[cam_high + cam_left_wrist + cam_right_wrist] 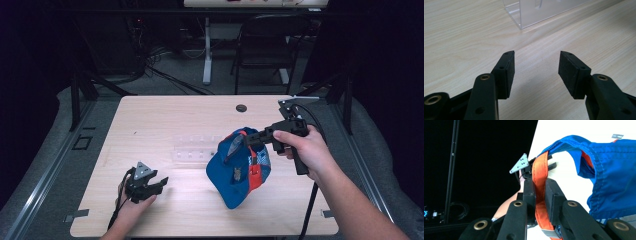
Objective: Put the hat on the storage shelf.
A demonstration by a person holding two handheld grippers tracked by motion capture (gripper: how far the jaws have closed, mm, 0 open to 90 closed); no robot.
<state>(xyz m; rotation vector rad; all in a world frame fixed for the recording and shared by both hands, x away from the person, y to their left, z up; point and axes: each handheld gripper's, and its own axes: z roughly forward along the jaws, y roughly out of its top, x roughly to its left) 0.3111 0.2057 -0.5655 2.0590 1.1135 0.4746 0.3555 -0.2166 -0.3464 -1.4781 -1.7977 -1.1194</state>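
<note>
Right claw (540, 202) clamped on orange strap (540, 173), lifting blue cap (239, 172) off counter (165, 115); left claw (536, 72) apart, idle. Next I guess: steady cap.

I'm working in what looks like a lab or recording studio: beyond my jaws sits a plain wooden table (165, 120) ringed by black curtains (380, 60). Farther past it, cables (160, 65) sprawl over grey carpet beside 1 folding chair (265, 45).

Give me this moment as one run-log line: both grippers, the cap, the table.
right gripper: shut on orange strap | blue cap: hanging, lower edge on table | left gripper: open, holding nothing, near clear stand
</note>
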